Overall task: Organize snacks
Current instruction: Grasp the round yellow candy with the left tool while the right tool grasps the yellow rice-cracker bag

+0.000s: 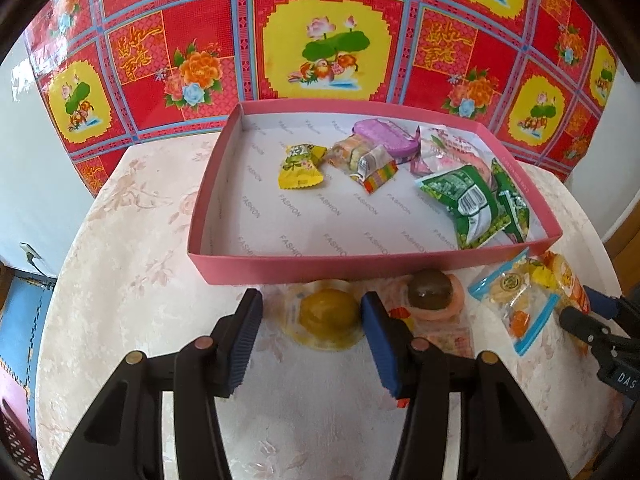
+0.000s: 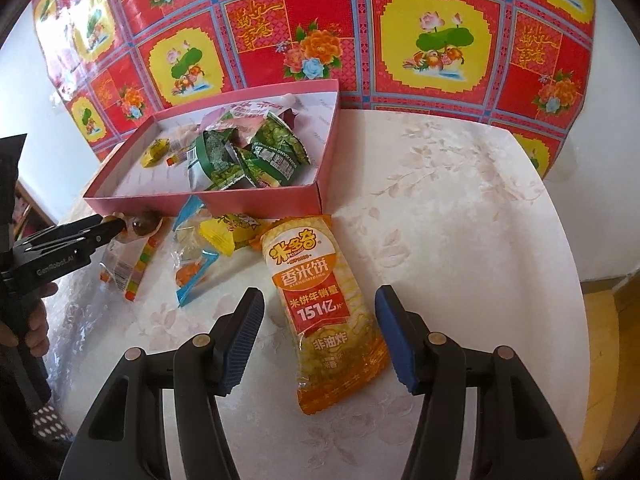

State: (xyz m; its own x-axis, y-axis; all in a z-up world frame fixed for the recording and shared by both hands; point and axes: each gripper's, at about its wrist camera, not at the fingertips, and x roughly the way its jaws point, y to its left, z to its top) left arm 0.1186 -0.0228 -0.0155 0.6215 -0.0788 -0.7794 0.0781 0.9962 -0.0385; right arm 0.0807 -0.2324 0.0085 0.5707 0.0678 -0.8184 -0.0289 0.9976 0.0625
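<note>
Pink box (image 1: 360, 270): one
Green packets (image 2: 280, 152): at least three, in the box
Yellow candy (image 1: 300, 166): one, in the box
Jelly cups (image 1: 328, 314): two, on the table
Orange rice-cracker packet (image 2: 324, 308): one, on the table

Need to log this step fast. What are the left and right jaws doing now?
Left gripper: open, jaws either side of the yellow jelly cup, not gripping.
Right gripper: open, jaws straddling the orange rice cracker pack, holding nothing.
</note>
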